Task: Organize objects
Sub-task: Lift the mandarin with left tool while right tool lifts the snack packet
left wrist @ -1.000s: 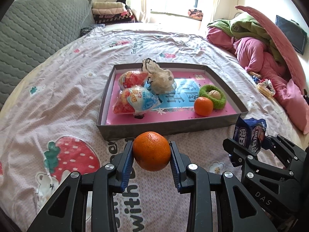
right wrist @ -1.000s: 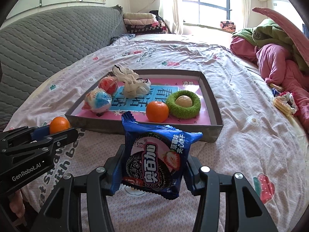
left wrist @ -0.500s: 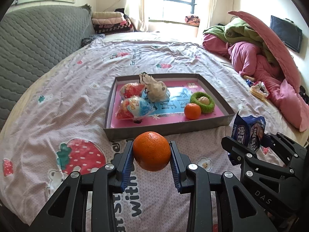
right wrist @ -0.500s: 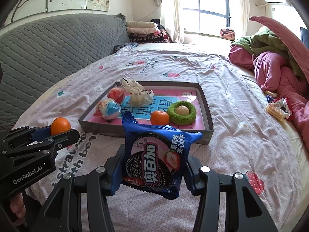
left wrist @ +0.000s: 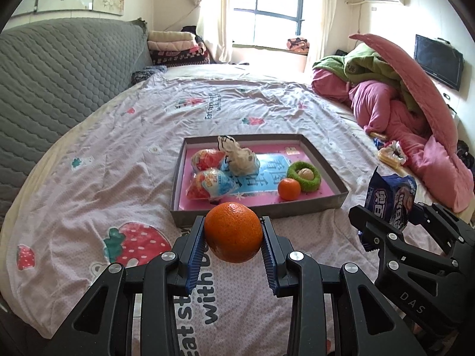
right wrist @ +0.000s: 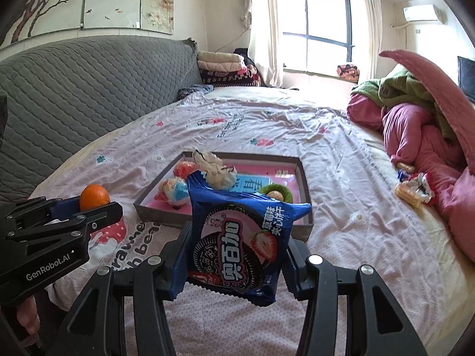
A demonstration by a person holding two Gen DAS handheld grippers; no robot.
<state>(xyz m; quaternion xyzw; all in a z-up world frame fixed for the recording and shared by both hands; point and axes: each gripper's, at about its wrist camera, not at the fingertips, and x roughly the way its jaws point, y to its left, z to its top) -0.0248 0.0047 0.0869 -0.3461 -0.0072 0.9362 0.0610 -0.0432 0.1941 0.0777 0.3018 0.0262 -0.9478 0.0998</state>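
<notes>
Pink, strawberry-printed bedsheet covers the wide bed, with a grey quilted headboard along its left side and a heap of pink and green blankets at the right. Near the middle of the sheet lies a shallow grey cardboard tray with a pink floor. Inside the tray, two red-and-blue plastic-wrapped snack bags sit at the left, a knotted whitish plastic bag lies just behind them, a green knitted ring holding a pale round thing rests at the right, and a small loose orange sits just beside that ring.

Nearer the cameras, the left hand-held gripper has its blue ribbed pads pressed on both sides of a round orange mandarin, held clear above the sheet, in front of the tray's near wall. The right hand-held gripper clamps an upright blue cookie packet printed with a strawberry and dark sandwich biscuits by its two side edges, also above the sheet before the tray. A few wrapped snacks lie by the blankets.
</notes>
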